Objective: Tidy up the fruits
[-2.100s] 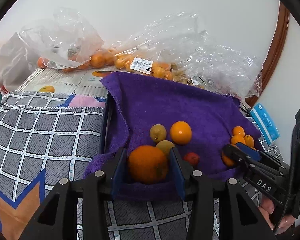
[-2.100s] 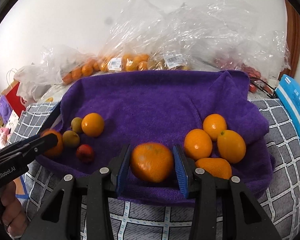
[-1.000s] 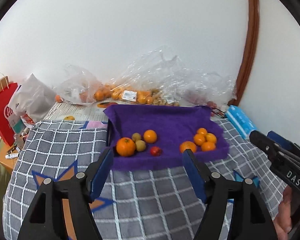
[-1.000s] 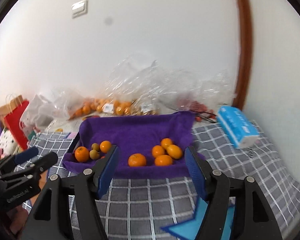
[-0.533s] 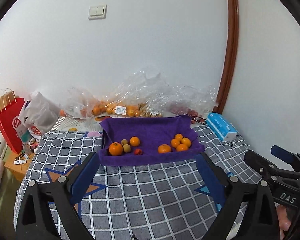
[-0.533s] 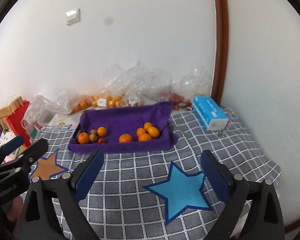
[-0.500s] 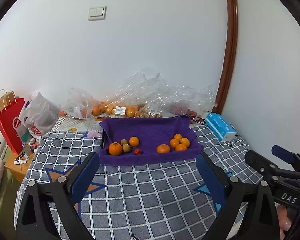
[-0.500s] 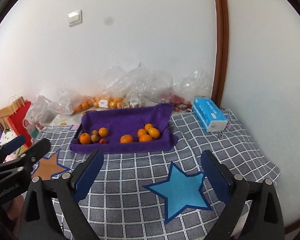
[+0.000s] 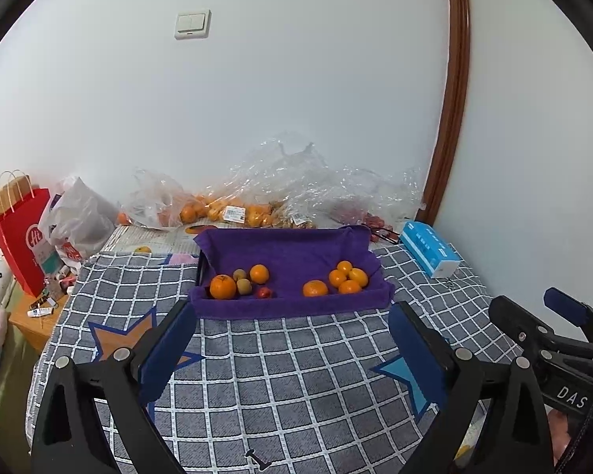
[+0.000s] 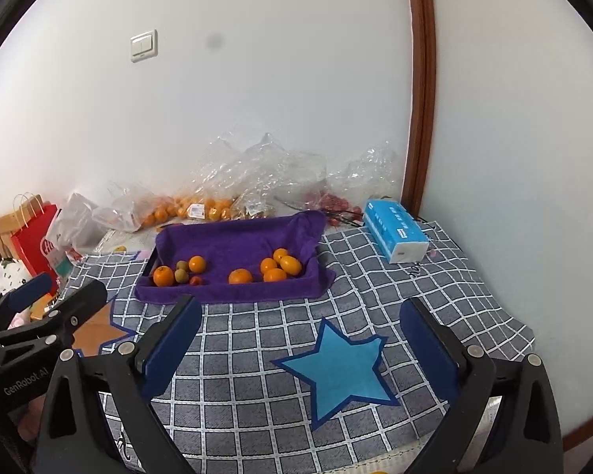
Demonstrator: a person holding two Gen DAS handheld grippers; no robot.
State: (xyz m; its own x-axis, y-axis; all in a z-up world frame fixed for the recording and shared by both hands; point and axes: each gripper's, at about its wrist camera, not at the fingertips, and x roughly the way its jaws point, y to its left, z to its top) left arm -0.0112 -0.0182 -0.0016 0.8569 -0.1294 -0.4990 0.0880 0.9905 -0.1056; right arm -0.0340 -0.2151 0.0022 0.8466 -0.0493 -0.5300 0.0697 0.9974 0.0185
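A purple towel-lined tray sits at the far side of the checked blanket. On its left lie a big orange, a smaller orange, two brownish-green fruits and a small red fruit. On its right a lone orange lies beside a cluster of three. My left gripper hangs wide open, well back from the tray, nothing between its fingers. My right gripper is likewise open and empty, with the tray far ahead.
Clear plastic bags of oranges pile up against the wall behind the tray. A blue tissue pack lies to the tray's right. A red paper bag stands at the left. The star-patterned blanket ends at an edge on the right.
Both grippers let go of their oranges, which now lie in the tray, opened wide and drew back and up. In the last half second neither has moved.
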